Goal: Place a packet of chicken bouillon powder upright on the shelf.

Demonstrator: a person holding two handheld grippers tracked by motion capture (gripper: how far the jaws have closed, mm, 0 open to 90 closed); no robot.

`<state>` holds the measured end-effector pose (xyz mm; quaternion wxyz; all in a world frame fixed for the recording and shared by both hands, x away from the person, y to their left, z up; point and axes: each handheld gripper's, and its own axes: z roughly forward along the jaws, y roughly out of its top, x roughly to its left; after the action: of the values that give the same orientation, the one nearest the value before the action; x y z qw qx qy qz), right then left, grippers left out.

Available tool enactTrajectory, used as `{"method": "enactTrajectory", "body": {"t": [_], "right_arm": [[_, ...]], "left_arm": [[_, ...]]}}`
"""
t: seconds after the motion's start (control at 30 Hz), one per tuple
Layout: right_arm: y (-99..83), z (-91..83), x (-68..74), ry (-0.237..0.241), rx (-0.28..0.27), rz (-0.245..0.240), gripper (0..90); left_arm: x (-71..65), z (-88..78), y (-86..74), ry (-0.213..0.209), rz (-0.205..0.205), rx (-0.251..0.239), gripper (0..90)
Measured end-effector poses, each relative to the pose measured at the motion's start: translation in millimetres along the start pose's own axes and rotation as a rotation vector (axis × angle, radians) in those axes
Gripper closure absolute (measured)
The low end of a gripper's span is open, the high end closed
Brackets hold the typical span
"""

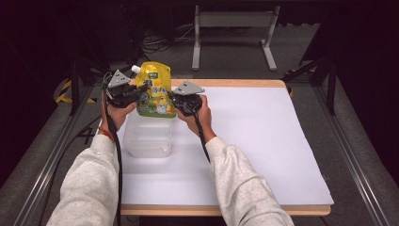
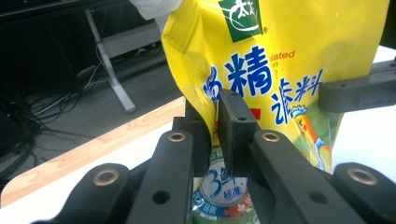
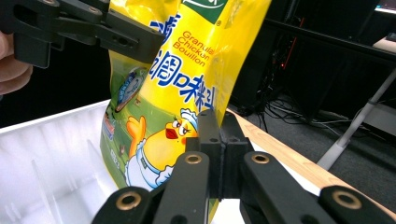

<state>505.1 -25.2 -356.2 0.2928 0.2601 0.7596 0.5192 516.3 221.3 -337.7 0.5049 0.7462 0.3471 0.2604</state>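
A yellow chicken bouillon pouch [image 1: 155, 92] with a white spout at its top left is held upright above a clear plastic bin [image 1: 148, 139]. My left gripper [image 1: 141, 90] is shut on the pouch's left edge; in the left gripper view the pouch [image 2: 280, 60] is pinched between the jaws of that gripper [image 2: 217, 126]. My right gripper [image 1: 175, 98] is shut on the pouch's right edge; in the right gripper view that gripper [image 3: 220, 140] clamps the pouch [image 3: 187, 70] beside the chick picture. The left gripper [image 3: 93, 28] crosses the top of that view.
The bin stands at the left of a white mat [image 1: 254, 136] on a wooden table [image 1: 226, 210]. A grey metal frame [image 1: 233, 33] stands on the floor beyond the table. Cables [image 1: 157, 42] lie on the floor behind.
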Motion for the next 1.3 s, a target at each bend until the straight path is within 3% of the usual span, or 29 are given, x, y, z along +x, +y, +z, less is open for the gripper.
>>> {"method": "enactTrajectory", "body": {"t": [0.43,0.63,0.8,0.9,1.17,1.3], "right_arm": [[6.1,3.6,-5.8,-0.022,-0.015,-0.005,90.0],[-2.7,11.8,-2.9,-0.013,0.004,0.004,90.0],[-2.7,13.6,-0.1,-0.003,-0.003,0.001,90.0],[-0.7,13.5,4.0,0.034,-0.004,0.016,90.0],[1.2,12.8,11.9,0.061,0.002,0.008,89.8],[3.8,13.6,15.6,0.049,0.014,-0.01,89.7]], "left_arm": [[0.8,0.1,5.5,0.027,0.034,0.011,81.1],[4.5,4.8,-6.5,0.029,0.014,0.03,80.9],[11.7,2.9,-13.5,0.01,-0.032,0.018,80.8],[15.0,-2.3,-15.1,-0.006,-0.058,-0.004,80.5],[16.8,-10.5,-26.5,0.005,-0.058,0.012,80.1],[17.8,-13.4,-26.3,0.004,-0.06,0.006,80.1]]}}
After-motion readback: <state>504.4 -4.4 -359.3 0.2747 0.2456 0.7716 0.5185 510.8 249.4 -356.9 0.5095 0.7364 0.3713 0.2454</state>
